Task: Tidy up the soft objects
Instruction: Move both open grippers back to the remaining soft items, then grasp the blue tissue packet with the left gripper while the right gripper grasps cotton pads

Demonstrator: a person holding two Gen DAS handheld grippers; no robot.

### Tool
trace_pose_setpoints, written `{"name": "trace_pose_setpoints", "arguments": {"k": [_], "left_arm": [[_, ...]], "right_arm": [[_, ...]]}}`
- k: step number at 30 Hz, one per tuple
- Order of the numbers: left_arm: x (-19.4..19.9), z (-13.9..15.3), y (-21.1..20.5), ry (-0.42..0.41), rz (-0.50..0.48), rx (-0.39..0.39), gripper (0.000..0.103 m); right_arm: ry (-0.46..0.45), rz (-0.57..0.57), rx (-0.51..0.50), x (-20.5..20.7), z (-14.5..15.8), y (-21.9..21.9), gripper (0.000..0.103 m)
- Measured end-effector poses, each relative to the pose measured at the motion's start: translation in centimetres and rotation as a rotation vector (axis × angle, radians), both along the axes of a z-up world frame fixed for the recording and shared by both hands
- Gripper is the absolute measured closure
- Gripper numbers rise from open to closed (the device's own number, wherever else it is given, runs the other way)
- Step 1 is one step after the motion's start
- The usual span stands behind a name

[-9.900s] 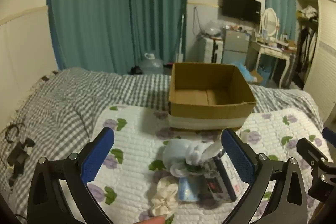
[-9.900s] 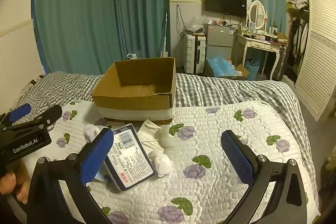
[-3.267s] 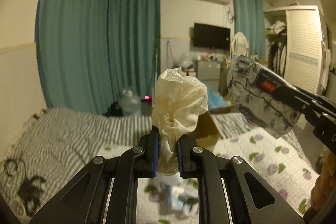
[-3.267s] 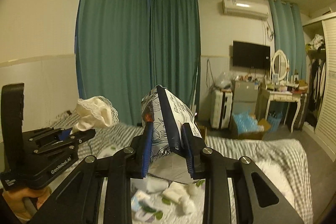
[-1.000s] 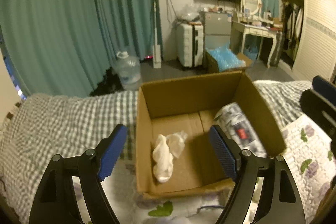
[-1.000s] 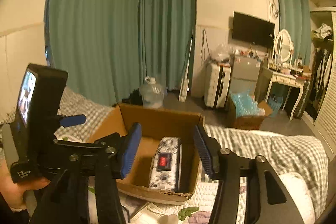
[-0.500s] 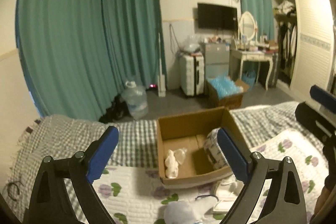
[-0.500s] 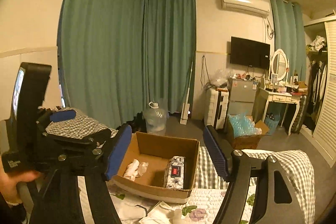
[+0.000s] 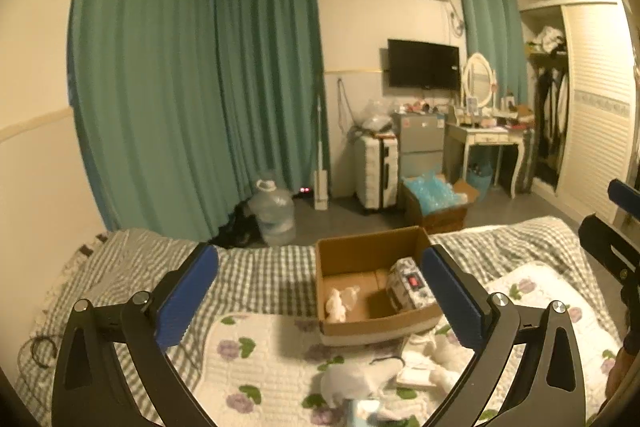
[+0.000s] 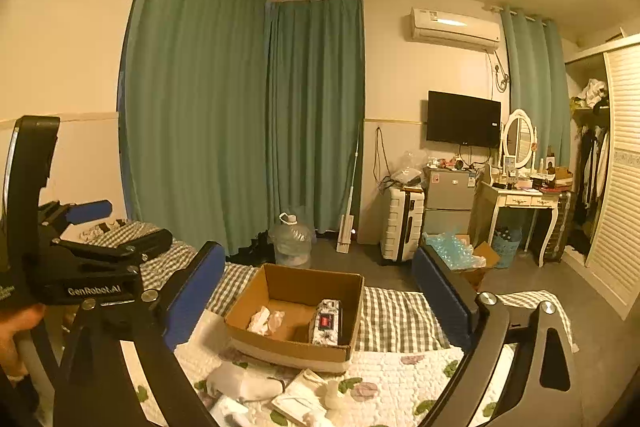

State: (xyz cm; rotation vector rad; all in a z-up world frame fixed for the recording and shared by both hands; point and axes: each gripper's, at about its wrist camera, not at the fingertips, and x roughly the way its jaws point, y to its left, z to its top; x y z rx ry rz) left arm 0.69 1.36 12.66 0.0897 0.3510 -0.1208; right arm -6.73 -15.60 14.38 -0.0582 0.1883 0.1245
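A brown cardboard box (image 9: pixel 332 259) (image 10: pixel 248 299) sits on the bed. Inside lie a cream scrunchie (image 9: pixel 336 305) (image 10: pixel 260 319) and a floral tissue pack (image 9: pixel 408 283) (image 10: pixel 327 323). My left gripper (image 9: pixel 320 301) is open and empty, raised above the bed in front of the box. My right gripper (image 10: pixel 320 291) is open and empty, high above the box. Loose soft items lie in front of the box: a white cloth (image 9: pixel 356 379) (image 10: pixel 240 383) and flat white packets (image 9: pixel 416 375) (image 10: pixel 298 397).
The bed has a floral white quilt (image 9: pixel 260 379) and a grey checked blanket (image 9: pixel 256 279). Beyond the bed stand a water jug (image 9: pixel 274 211), suitcase (image 9: pixel 376 171), a box of blue bags (image 9: pixel 436 199), and a dressing table (image 9: pixel 488 143). Teal curtains hang behind.
Both grippers have pulled up and back from the box, which now looks smaller and farther. Both stay open; the scrunchie and tissue pack stay in the box.
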Motion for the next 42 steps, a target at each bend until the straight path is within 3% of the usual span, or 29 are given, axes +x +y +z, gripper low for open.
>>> {"name": "trace_pose_setpoints", "arguments": {"k": [2,7,11,17,22,31,35,42], "left_arm": [[-0.6,-0.1,0.4,-0.007,0.008,-0.003,0.000],[-2.0,-0.5,1.2,-0.044,0.064,0.007,0.000],[-3.2,-1.6,2.2,-0.084,0.077,-0.012,0.000],[-2.7,-3.7,3.7,-0.061,0.082,-0.066,0.000],[-2.9,-5.9,3.6,-0.074,0.100,-0.025,0.000],[-1.1,-10.8,2.7,0.066,0.088,0.009,0.000],[0.0,-13.5,2.6,0.164,0.054,-0.019,0.000],[1.1,-17.2,2.4,0.260,0.025,-0.032,0.000]], "right_arm": [[-0.009,-0.001,-0.007,-1.1,-0.1,0.1,0.000],[-0.001,0.013,-0.029,-2.3,-0.7,0.4,0.000],[-0.002,-0.051,-0.062,-2.5,-1.8,0.8,0.000],[0.053,-0.152,-0.051,-1.1,-3.8,-0.5,0.000],[0.134,-0.131,-0.055,0.9,-6.1,-1.3,0.000],[0.254,-0.087,-0.082,3.6,-11.6,-1.0,0.000],[0.329,-0.063,-0.038,4.9,-13.9,-1.5,0.000],[0.392,-0.034,-0.036,6.1,-17.1,-1.8,0.000]]}}
